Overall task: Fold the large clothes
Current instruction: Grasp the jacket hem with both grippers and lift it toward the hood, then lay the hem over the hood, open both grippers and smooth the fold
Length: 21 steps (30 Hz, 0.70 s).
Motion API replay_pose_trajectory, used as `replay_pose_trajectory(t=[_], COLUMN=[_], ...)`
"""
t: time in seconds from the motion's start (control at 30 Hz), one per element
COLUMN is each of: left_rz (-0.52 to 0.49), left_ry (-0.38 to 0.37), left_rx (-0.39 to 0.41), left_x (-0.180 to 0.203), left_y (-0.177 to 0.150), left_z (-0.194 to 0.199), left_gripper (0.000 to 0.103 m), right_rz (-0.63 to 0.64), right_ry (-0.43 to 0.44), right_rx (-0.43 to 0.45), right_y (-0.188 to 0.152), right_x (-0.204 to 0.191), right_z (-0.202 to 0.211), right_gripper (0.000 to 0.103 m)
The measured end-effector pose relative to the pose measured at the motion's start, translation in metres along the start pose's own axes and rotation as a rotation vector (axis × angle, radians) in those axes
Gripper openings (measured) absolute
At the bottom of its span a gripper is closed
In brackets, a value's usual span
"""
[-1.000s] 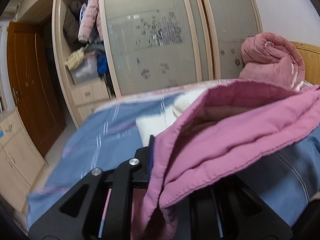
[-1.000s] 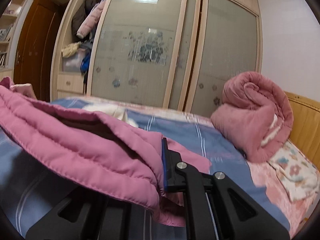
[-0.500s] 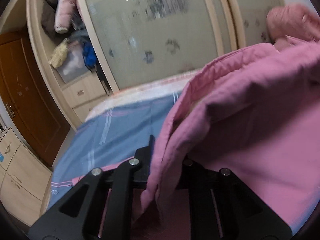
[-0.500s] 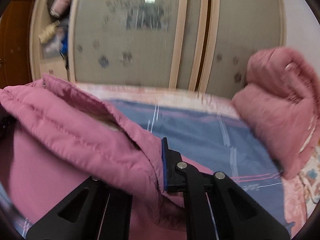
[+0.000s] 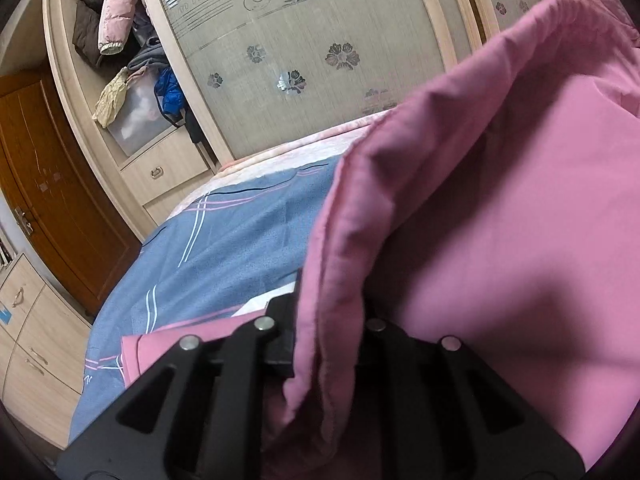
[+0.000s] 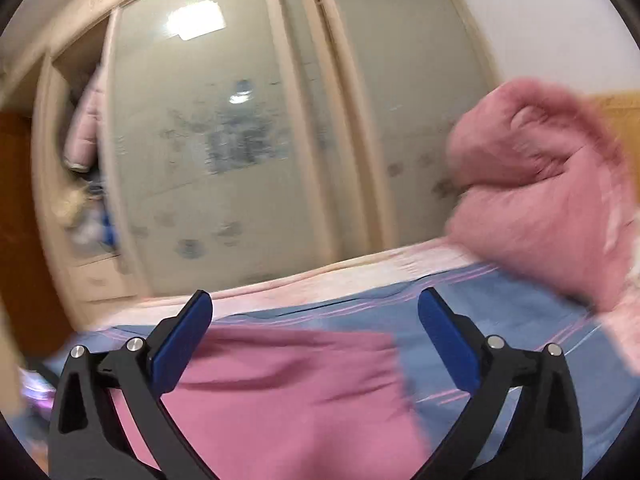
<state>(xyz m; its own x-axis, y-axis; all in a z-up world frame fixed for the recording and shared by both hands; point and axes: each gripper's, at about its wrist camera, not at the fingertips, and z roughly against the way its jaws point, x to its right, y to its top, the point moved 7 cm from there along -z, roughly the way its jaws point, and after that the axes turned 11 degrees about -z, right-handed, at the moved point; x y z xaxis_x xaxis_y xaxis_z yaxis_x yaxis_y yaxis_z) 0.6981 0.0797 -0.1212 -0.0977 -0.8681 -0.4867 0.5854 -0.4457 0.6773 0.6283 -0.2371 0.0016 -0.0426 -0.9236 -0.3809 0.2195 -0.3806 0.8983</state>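
A large pink padded garment (image 5: pixel 500 208) fills the right of the left wrist view, lifted over the blue bedsheet (image 5: pixel 240 232). My left gripper (image 5: pixel 328 320) is shut on its folded edge, which hangs between the fingers. In the right wrist view my right gripper (image 6: pixel 316 340) is open and empty, blue pads (image 6: pixel 180 340) wide apart. Below it a part of the pink garment (image 6: pixel 288 392) lies flat on the blue sheet (image 6: pixel 500 312). The right view is blurred.
A rolled pink quilt (image 6: pixel 552 184) sits at the bed's right end by a wooden headboard (image 6: pixel 616 100). A wardrobe with frosted sliding doors (image 5: pixel 320 60) stands behind the bed, with clothes on open shelves (image 5: pixel 120 40). A brown door (image 5: pixel 52 184) is at left.
My right gripper has opened and let go of the pink garment, which now lies flat below it. My left gripper still holds its edge, and the view has tilted upward.
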Motion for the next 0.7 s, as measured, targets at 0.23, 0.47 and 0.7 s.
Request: replay_pose_trajectory(t=[0.23,0.47,0.7], left_rz=[-0.001,0.020,0.170], left_ry=[-0.009,0.116,-0.068], left_rx=[-0.013,0.185,0.297], left_x=[-0.006,-0.097,-0.097], left_y=[0.002,0.047,0.086], left_z=[0.001,0.068,0.119], left_gripper=[0.027,0.099,0.101], right_rz=[0.170,-0.036,-0.084], right_ry=[-0.010,-0.049,-0.057], right_rx=[-0.457,-0.477,-0.482], right_y=[-0.122,-0.126,-0.124], right_x=[-0.057,-0.033,-0.024], right_z=[-0.119,-0.162,-0.183], right_gripper=[0.102,0.102,0.102])
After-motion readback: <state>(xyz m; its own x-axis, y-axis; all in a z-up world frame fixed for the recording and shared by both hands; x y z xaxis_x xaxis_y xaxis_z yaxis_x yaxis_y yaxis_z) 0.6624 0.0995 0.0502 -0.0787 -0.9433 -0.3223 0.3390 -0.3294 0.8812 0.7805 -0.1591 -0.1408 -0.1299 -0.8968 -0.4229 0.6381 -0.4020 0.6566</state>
